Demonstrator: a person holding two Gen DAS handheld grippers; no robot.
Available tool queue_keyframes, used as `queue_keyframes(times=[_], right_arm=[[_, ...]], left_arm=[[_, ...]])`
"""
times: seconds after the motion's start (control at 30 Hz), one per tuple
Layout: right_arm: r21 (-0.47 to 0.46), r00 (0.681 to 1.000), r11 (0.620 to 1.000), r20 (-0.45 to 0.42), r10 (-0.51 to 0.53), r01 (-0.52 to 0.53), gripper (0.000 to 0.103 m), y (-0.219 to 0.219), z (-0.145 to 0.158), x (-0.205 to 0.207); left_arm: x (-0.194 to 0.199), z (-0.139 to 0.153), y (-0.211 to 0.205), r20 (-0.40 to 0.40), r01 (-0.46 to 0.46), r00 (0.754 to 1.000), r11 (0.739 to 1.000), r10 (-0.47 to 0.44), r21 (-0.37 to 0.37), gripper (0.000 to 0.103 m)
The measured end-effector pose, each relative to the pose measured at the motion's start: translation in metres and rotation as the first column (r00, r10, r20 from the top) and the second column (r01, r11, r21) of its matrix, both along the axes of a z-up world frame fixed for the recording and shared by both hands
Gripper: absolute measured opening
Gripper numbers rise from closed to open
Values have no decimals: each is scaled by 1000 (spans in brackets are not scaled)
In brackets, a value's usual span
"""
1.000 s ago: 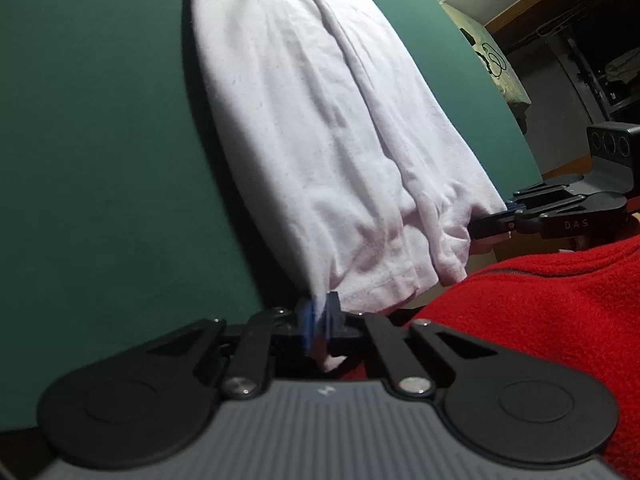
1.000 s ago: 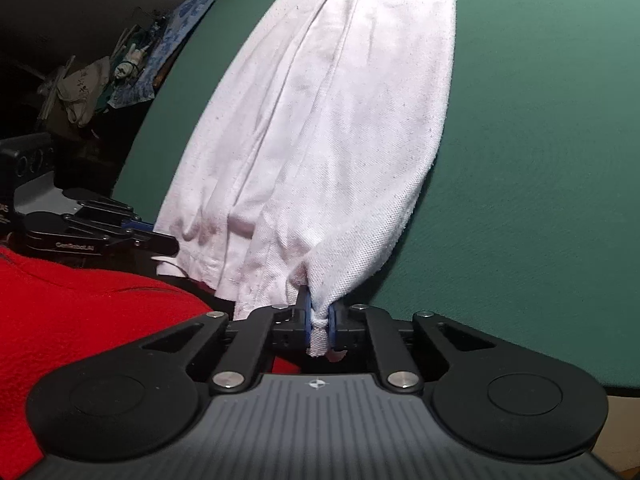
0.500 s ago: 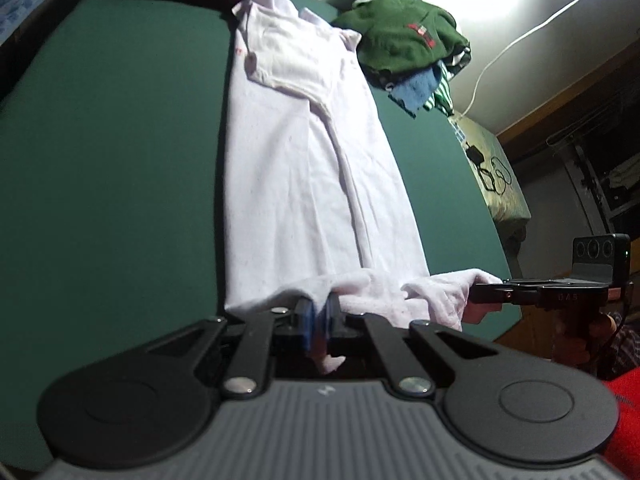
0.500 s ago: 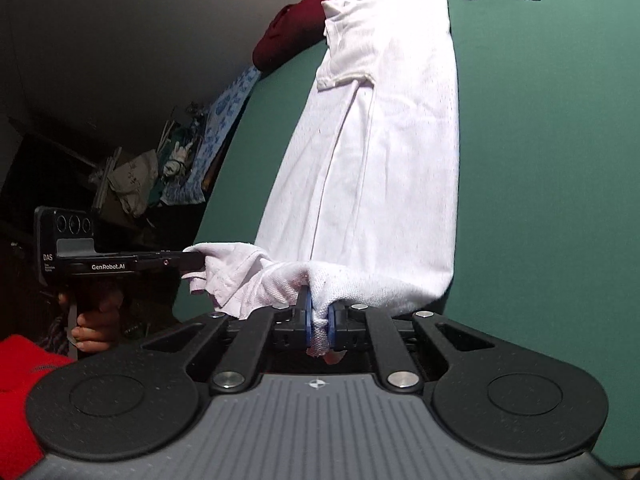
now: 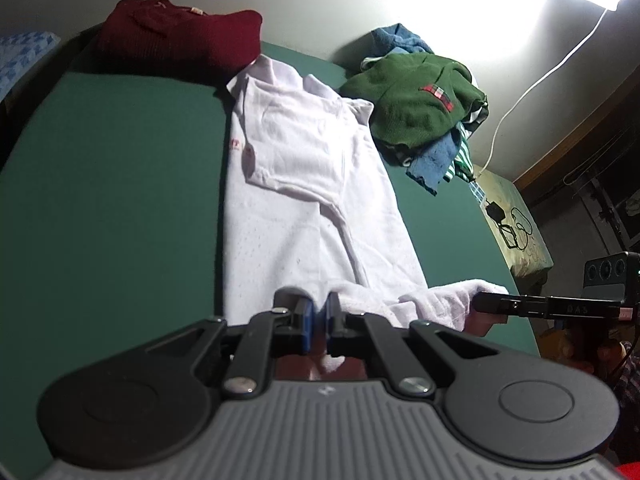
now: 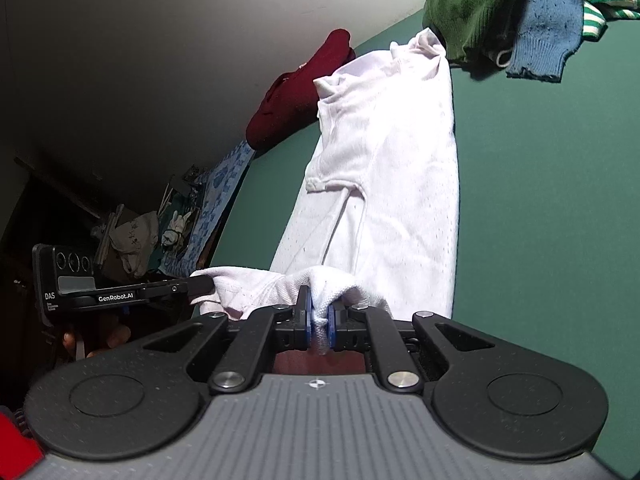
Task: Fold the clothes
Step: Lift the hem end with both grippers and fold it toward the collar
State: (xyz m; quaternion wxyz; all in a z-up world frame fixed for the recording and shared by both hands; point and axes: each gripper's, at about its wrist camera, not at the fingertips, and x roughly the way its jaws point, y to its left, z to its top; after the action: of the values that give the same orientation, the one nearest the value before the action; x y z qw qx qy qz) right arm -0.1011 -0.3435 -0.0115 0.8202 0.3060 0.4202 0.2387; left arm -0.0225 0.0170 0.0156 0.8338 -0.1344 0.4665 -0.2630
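A green counter carries a white shirt laid lengthwise down its middle. At the far edge lie a folded maroon sweater and a heap of clothes topped by a green sweater.

black linkage tool — blue pads, silver screws, ribbed grey body, red sleeve

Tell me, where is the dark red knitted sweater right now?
The dark red knitted sweater sits at the green table's far left corner, touching the white shirt's collar end.
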Motion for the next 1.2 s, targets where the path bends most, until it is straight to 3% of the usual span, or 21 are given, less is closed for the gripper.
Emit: queue_keyframes(times=[0.47,1.2], right_arm=[[-7,996,996,9,-88,88,8,-6,-20,70],[-23,983,984,-44,-176,175,8,-10,-48,113]], left_arm=[[77,-23,-21,42,-83,996,996,81,36,0],[129,-48,-23,19,-118,993,991,117,57,0]])
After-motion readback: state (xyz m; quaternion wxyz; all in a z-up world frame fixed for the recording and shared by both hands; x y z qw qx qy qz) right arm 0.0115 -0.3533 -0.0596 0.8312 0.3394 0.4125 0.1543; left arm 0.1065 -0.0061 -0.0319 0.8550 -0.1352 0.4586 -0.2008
